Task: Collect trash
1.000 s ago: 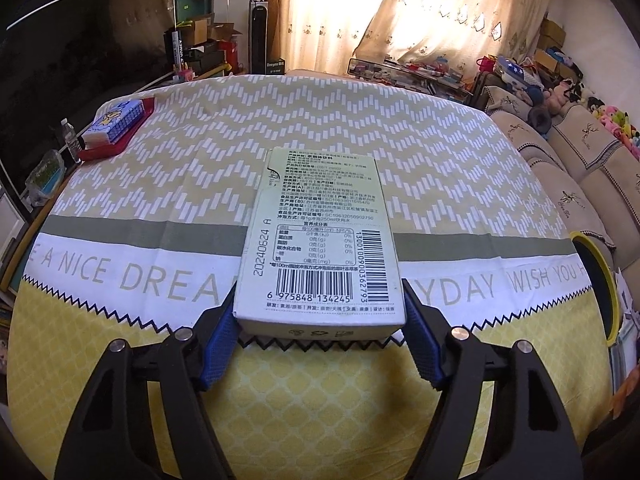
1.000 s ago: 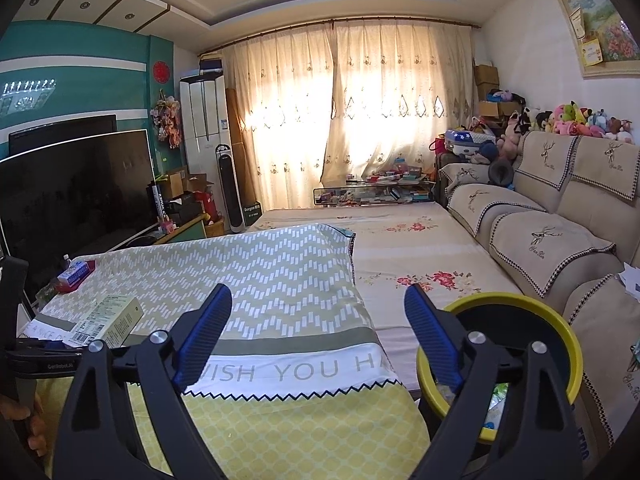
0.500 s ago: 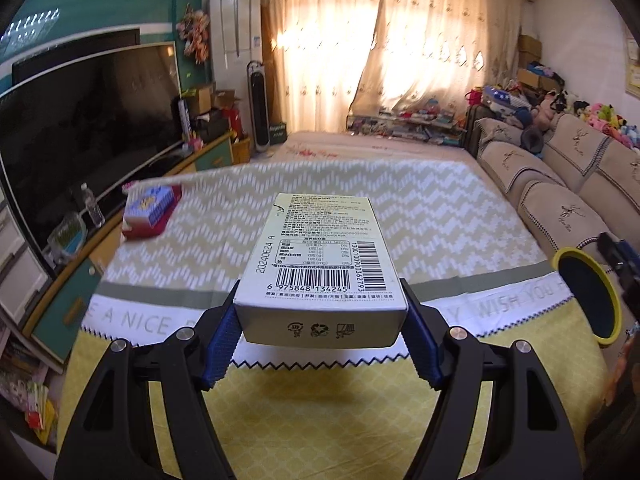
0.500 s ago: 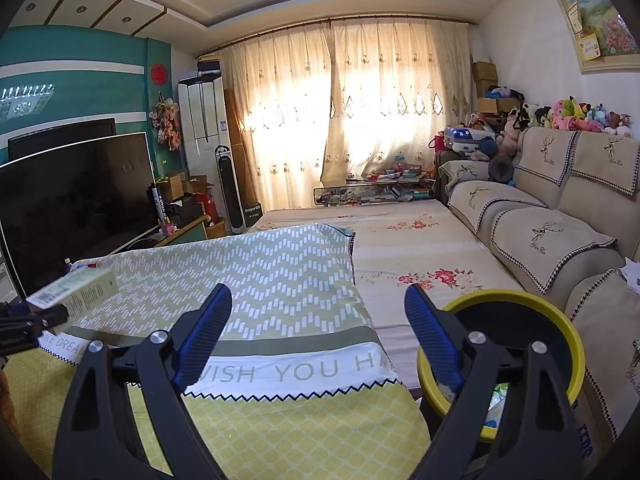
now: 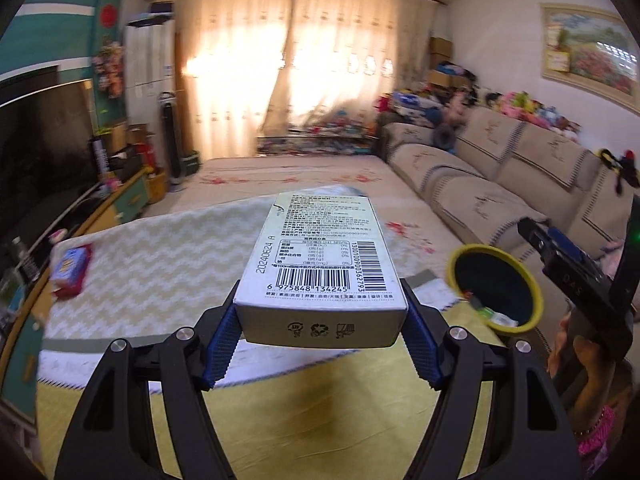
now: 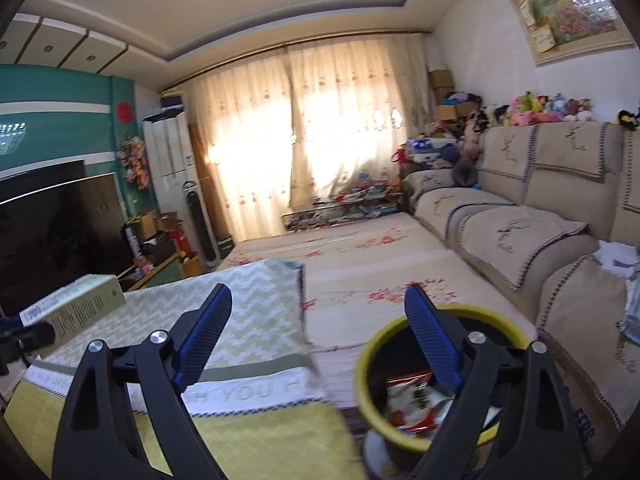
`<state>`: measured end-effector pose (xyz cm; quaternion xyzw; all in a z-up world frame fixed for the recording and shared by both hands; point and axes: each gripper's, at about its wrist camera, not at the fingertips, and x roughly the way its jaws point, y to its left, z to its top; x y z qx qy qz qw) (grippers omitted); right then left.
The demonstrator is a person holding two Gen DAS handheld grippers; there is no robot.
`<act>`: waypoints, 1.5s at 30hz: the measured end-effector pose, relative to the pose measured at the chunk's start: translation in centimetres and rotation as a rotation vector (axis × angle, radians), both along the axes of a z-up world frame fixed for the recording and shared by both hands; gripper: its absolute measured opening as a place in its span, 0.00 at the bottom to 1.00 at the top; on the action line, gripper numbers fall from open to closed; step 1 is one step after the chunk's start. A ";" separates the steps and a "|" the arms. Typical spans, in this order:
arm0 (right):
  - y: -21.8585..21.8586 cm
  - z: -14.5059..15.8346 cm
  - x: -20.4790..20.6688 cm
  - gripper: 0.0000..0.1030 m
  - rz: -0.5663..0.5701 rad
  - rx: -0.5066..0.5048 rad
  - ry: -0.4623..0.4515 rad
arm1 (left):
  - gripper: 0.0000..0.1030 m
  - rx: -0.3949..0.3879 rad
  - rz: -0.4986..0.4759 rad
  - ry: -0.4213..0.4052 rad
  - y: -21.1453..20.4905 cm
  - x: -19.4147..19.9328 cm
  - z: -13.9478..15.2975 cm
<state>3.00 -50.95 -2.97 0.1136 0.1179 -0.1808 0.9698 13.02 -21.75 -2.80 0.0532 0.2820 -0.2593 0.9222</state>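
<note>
My left gripper (image 5: 320, 344) is shut on a pale green carton (image 5: 320, 256) with a barcode on top, held in the air above the table. The carton also shows at the far left of the right wrist view (image 6: 76, 312). A yellow-rimmed trash bin (image 5: 494, 284) stands off the table's right side; in the right wrist view (image 6: 400, 432) it sits low right with wrappers inside. My right gripper (image 6: 320, 340) is open and empty, just above the bin's rim.
A table covered by a yellow and chevron cloth (image 5: 160, 264) lies below. A red and blue packet (image 5: 72, 268) lies at its far left. A sofa (image 6: 520, 232) runs along the right; a TV (image 6: 52, 232) stands on the left.
My left gripper has lifted the carton higher and swung right toward the bin. My right gripper has shifted, so the bin sits nearer and more central under it.
</note>
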 end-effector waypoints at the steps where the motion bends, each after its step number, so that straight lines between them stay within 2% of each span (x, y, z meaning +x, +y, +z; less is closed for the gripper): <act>1: -0.6 0.3 -0.5 0.81 -0.023 -0.006 -0.004 | 0.69 -0.002 -0.041 0.009 -1.5 -0.1 0.0; 4: -3.2 1.0 -2.9 0.81 -0.116 -0.012 -0.028 | 0.69 -0.002 -0.141 0.025 -5.5 0.0 -0.1; 9: -6.5 1.2 -5.3 0.81 -0.214 -0.013 -0.017 | 0.69 0.026 -0.303 0.071 -13.4 -0.1 -0.9; 16: -9.7 0.4 -7.0 0.81 -0.293 0.005 0.002 | 0.69 0.095 -0.460 0.160 -24.2 1.0 -4.6; 19: -10.6 0.5 -7.7 0.81 -0.321 0.008 -0.005 | 0.69 0.118 -0.503 0.210 -28.3 1.8 -6.4; 24: -11.3 1.4 -9.2 0.81 -0.364 -0.002 -0.025 | 0.70 0.145 -0.554 0.245 -35.0 3.3 -9.0; 27: -11.4 1.6 -9.5 0.81 -0.364 -0.006 -0.023 | 0.73 0.185 -0.512 0.273 -36.5 4.2 -10.4; 30: -11.2 1.6 -9.4 0.81 -0.349 -0.004 -0.022 | 0.84 0.160 -0.475 0.277 -34.4 4.2 -9.5; 35: -9.8 1.3 -8.6 0.81 -0.279 0.012 -0.013 | 0.95 0.089 -0.400 0.150 -26.2 2.0 -4.9; 40: -6.5 1.4 -7.7 0.81 -0.146 0.011 0.008 | 0.95 0.027 -0.274 0.054 -15.7 -0.2 -1.3; 45: -1.7 1.1 -7.0 0.81 -0.022 -0.025 0.059 | 0.95 0.018 -0.025 -0.055 -4.9 -3.3 -0.2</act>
